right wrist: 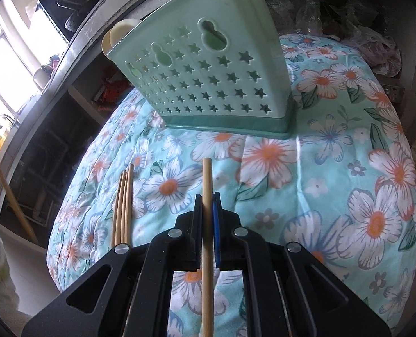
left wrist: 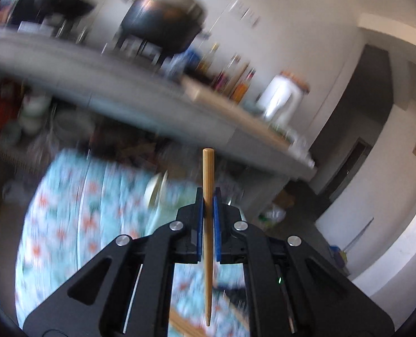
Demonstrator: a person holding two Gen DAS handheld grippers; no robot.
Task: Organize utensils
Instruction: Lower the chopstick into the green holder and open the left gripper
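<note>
In the left wrist view my left gripper (left wrist: 208,196) is shut on a wooden chopstick (left wrist: 208,174), which stands upright between the blue pads, high above the blurred floral cloth (left wrist: 67,210). In the right wrist view my right gripper (right wrist: 208,202) is shut on another chopstick (right wrist: 207,177), which points toward the green utensil holder (right wrist: 208,70) with star-shaped holes. That holder stands on the floral cloth (right wrist: 334,168) just beyond the chopstick's tip. Several more chopsticks (right wrist: 123,205) lie together on the cloth to the left of my right gripper.
A grey counter (left wrist: 109,84) with a black pot (left wrist: 163,25), bottles (left wrist: 236,84) and a white jug (left wrist: 281,98) runs behind the table. Shelves (right wrist: 47,146) stand left of the table, and plastic bags (right wrist: 362,33) lie behind it.
</note>
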